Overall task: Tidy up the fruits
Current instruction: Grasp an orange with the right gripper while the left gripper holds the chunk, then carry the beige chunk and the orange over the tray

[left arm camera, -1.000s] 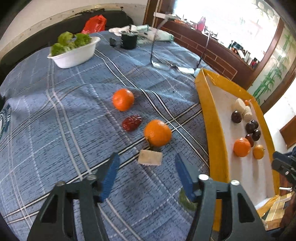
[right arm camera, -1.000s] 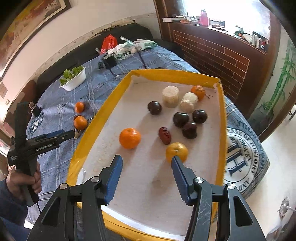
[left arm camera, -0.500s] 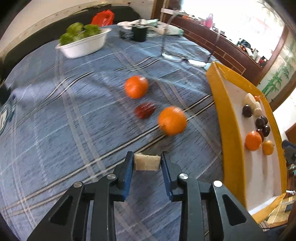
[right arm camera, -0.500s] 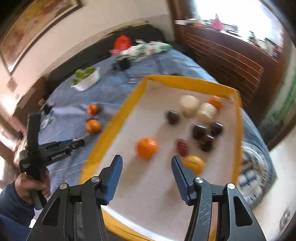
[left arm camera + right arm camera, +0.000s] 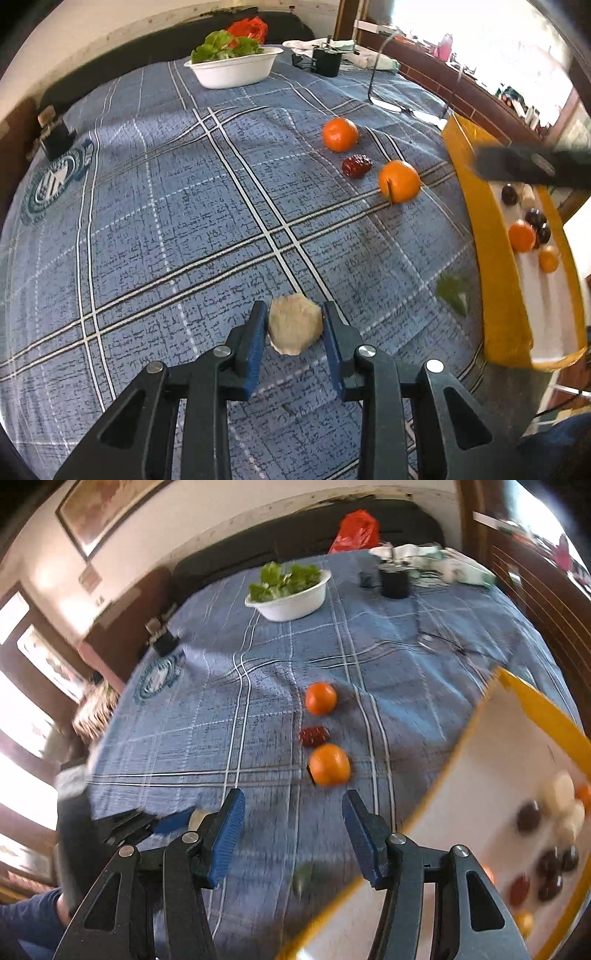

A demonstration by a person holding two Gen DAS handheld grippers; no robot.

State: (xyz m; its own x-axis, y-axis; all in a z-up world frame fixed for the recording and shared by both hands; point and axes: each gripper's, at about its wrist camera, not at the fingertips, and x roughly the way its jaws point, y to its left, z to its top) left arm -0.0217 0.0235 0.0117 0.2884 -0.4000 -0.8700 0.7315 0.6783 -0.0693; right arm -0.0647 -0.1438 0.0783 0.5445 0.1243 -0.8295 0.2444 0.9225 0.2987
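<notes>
My left gripper (image 5: pixel 294 310) is shut on a pale beige fruit chunk (image 5: pixel 294 326), held just above the blue plaid cloth. Further off on the cloth lie two oranges (image 5: pixel 340 134) (image 5: pixel 399 181) with a red date (image 5: pixel 356 166) between them. The yellow tray (image 5: pixel 476 206) at the right holds an orange, dark plums and pale pieces. My right gripper (image 5: pixel 293 812) stands open over the cloth with nothing between its fingers. The nearer orange (image 5: pixel 330 764) lies just beyond it, the tray's rim (image 5: pixel 532 698) to its right. The left gripper (image 5: pixel 173 819) shows blurred at its lower left.
A white bowl of greens (image 5: pixel 236 66) and a black cup (image 5: pixel 327 61) stand at the table's far side, beside a red bag (image 5: pixel 356 530). A green leaf (image 5: pixel 452 291) lies near the tray. A small dark object (image 5: pixel 55 136) sits at the left edge.
My left gripper closed on the pale chunk and drew it back from the oranges. My right gripper swung left from above the tray to above the cloth, still open.
</notes>
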